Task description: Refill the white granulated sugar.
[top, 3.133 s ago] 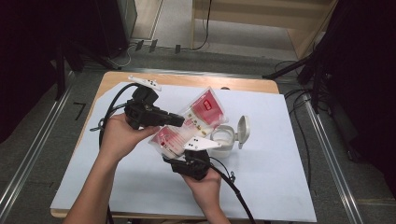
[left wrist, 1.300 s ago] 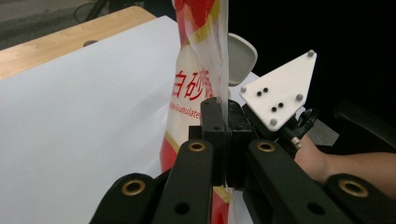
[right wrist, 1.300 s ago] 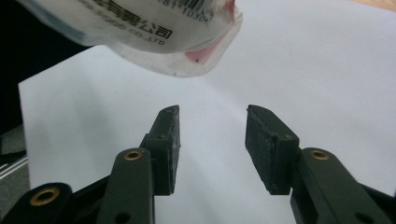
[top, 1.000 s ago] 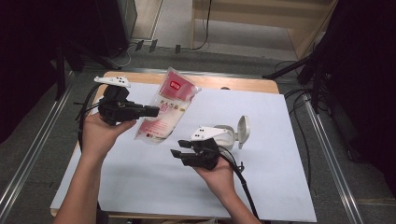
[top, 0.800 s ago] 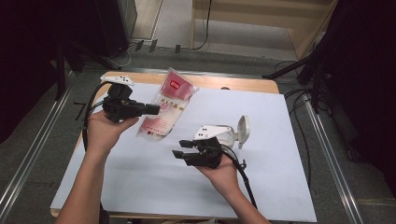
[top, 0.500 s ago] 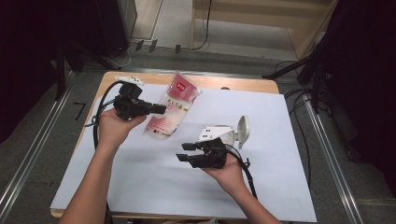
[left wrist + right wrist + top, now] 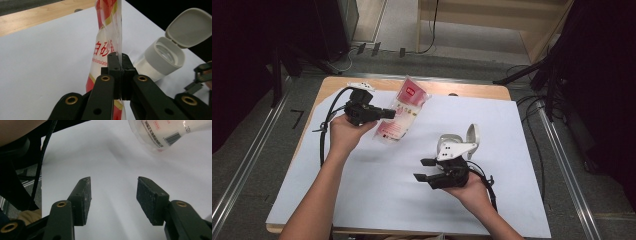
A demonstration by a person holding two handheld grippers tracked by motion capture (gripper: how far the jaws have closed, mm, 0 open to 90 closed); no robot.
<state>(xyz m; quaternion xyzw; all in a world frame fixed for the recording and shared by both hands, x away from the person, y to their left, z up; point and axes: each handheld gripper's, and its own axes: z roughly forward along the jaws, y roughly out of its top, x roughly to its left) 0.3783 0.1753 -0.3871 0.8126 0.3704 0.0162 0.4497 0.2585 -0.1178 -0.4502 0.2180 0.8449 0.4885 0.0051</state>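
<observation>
— Two grippers in play. Left gripper has its jaws pinching the edge of the bag, a clear sugar pouch with red print, hanging tilted over the sheet at about eleven o'clock from table centre.

— And the right gripper?

— Jaws spread, nothing between them; they have just been opening wider. It sits low at about five o'clock, pointing toward nine. Behind it, at roughly three o'clock, lies the jar, on its side, flip lid swung open.

— So what's the step?

— Looks to me like the bag is being parked off to the left while the right hand gets ready for something else. To do it well I'd lower the pouch until its bottom rests on the sheet before letting go, otherwise it flops and may spill if it's been cut open. I can't tell from here whether it has.

— Grip looks thin.

— It is. From the left gripper view the pads clamp just the film seam, so slow moves, no swinging.

— Surroundings?

— White sheet over a wooden table, wood showing along the twelve o'clock edge. Grey floor around it, cables trailing at twelve and three, dark curtains either side.
</observation>
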